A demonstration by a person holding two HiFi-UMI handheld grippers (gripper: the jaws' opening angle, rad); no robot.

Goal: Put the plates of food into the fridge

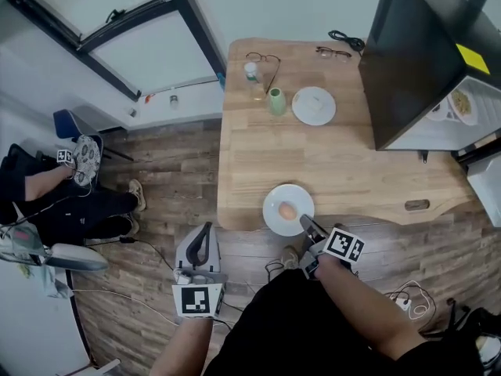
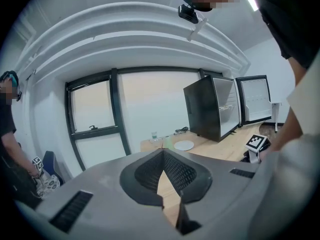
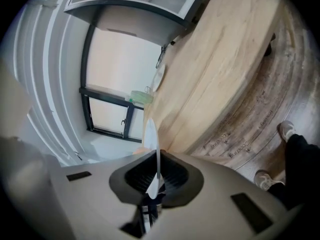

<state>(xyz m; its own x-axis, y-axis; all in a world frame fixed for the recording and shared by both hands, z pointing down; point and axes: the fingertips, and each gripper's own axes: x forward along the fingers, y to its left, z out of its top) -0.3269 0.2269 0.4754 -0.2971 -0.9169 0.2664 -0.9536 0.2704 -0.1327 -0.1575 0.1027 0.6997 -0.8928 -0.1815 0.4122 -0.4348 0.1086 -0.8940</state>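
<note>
Plate of food (image 1: pixel 288 208), white with a rounded, egg-like item at its centre, sits at the near edge of the wooden surface (image 1: pixel 337 163). The right gripper (image 1: pixel 307 223) has its jaws clamped on the rim nearest the person. In the right gripper view the rim runs edge-on between the pads. The left gripper (image 1: pixel 200 245) hangs off the surface over the wood floor, jaws together with nothing between them, and lends no support. The fridge (image 1: pixel 407 69) stands at the far right corner with its door open, well apart from the plate. A second plate (image 1: pixel 314 105) waits near a green cup (image 1: pixel 277 101) at the far side; what it carries cannot be made out.

The main hazard is probably the one-sided hold. With only a thin rim pinched, the plate may sag or twist at the pads once lifted, and the round food could roll to the low side and off. A glazed rim could also slide out of the jaws during the carry to the fridge. The route passes over bare floor strewn with cables (image 1: pixel 156 253), so a misstep would jolt the load. At the fridge, a tilted plate could catch the shelf edge.
</note>
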